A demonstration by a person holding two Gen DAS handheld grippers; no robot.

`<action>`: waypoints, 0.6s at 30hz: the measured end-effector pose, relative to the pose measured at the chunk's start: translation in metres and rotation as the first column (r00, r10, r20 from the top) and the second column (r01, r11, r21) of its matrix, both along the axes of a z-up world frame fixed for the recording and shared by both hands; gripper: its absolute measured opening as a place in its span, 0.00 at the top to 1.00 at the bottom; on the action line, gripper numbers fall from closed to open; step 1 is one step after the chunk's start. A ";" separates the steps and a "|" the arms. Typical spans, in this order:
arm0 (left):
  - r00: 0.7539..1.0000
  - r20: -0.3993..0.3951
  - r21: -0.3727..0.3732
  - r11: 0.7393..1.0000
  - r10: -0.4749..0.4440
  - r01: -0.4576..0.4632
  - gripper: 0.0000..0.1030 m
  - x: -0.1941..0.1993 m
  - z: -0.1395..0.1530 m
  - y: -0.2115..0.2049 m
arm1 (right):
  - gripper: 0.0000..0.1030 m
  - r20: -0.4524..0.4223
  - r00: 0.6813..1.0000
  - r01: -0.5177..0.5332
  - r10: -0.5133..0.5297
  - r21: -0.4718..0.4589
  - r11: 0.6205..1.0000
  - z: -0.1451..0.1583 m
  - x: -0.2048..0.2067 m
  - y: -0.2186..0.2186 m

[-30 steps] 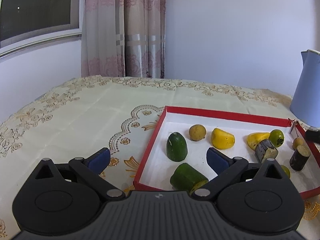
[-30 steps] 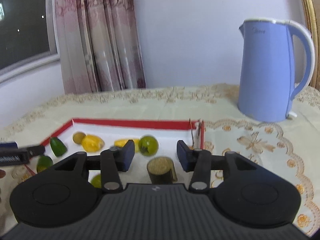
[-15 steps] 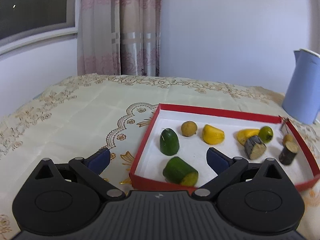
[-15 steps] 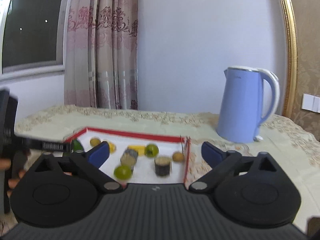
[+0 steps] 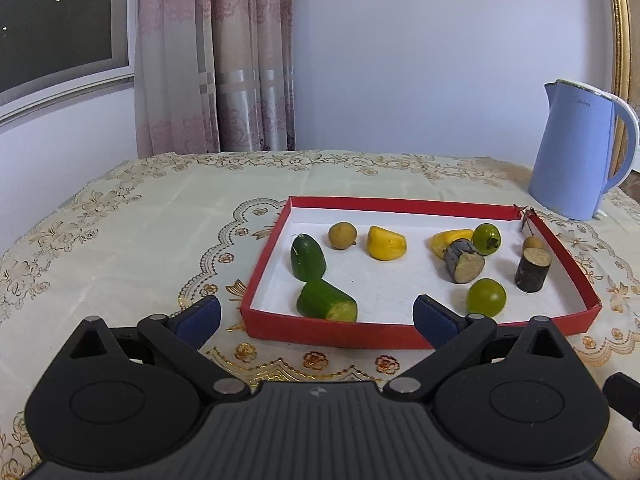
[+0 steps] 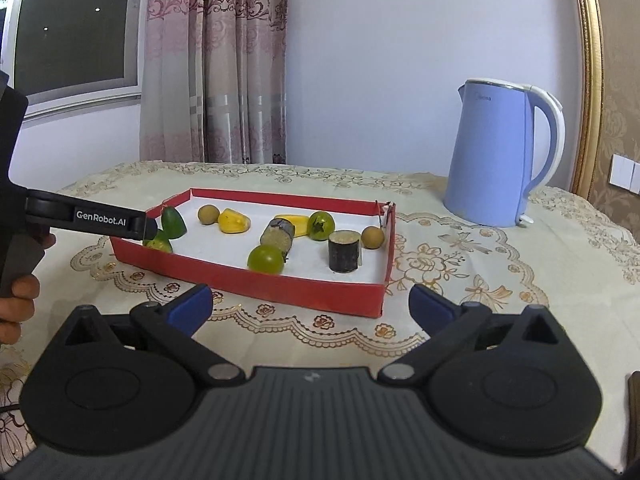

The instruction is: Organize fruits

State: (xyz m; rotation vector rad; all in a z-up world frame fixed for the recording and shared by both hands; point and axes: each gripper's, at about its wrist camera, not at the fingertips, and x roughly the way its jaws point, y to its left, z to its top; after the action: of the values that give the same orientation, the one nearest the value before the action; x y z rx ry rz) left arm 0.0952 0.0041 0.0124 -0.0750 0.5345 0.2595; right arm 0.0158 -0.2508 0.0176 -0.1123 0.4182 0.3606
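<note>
Fruits gathered in a red tray on the cloth-covered bench: two green cut pieces at its left end, a brown round fruit, a yellow chunk, two green round fruits, two dark stubs. Left gripper released, spread wide before the tray's near wall, holding nothing. Right gripper likewise released, empty, short of the tray's near corner. Blue kettle well apart to the right
</note>
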 end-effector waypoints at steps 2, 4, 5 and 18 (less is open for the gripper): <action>1.000 -0.005 0.009 1.000 -0.003 0.003 0.00 0.000 -0.001 -0.002 | 0.00 -0.019 1.000 -0.002 0.002 -0.005 1.000 -0.003 0.003 0.000; 1.000 -0.009 0.020 1.000 -0.004 0.004 0.00 0.000 -0.002 -0.004 | 0.00 -0.036 0.999 -0.002 0.001 -0.016 1.000 -0.007 0.009 0.001; 1.000 -0.009 0.026 1.000 -0.006 0.006 0.00 0.000 -0.003 -0.005 | 0.00 -0.048 0.999 -0.003 0.002 -0.023 1.000 -0.010 0.012 0.001; 1.000 -0.020 0.061 0.998 -0.017 0.018 0.00 0.004 -0.009 -0.011 | 0.00 -0.124 0.992 -0.032 0.022 -0.079 0.996 -0.027 0.024 0.013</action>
State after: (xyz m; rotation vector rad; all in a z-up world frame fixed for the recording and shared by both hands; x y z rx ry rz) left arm 0.0997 -0.0064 0.0032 -0.0087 0.5455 0.2591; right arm 0.0402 -0.2382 -0.0097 -0.1753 0.5542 0.3789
